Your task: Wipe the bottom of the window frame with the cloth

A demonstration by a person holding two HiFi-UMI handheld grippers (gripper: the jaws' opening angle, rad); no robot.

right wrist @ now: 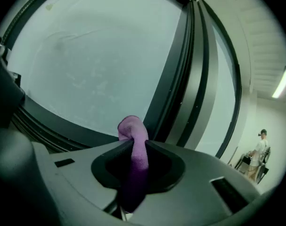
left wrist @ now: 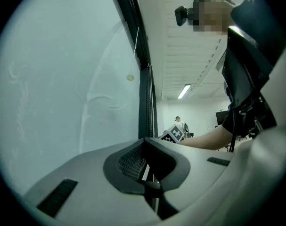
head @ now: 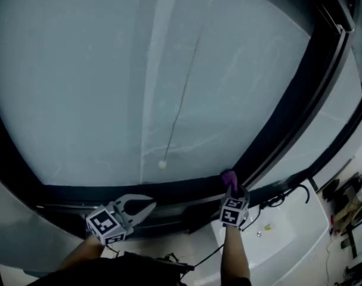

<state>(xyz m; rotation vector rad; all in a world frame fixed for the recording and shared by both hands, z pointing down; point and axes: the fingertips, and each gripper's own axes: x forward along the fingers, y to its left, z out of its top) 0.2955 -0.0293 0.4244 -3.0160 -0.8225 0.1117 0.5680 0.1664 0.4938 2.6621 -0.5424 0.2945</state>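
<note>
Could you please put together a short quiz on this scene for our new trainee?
1. Multiple choice: the cloth clamped in the right gripper is A) purple, B) yellow, C) white.
2. True or false: the left gripper is also gripping something.
3. Fill in: in the head view, the cloth is at the ___ rail of the window frame, beside the dark upright bar.

Key: 1 is A. 2 is false, because its jaws are together with nothing between them. 3 is bottom.
</note>
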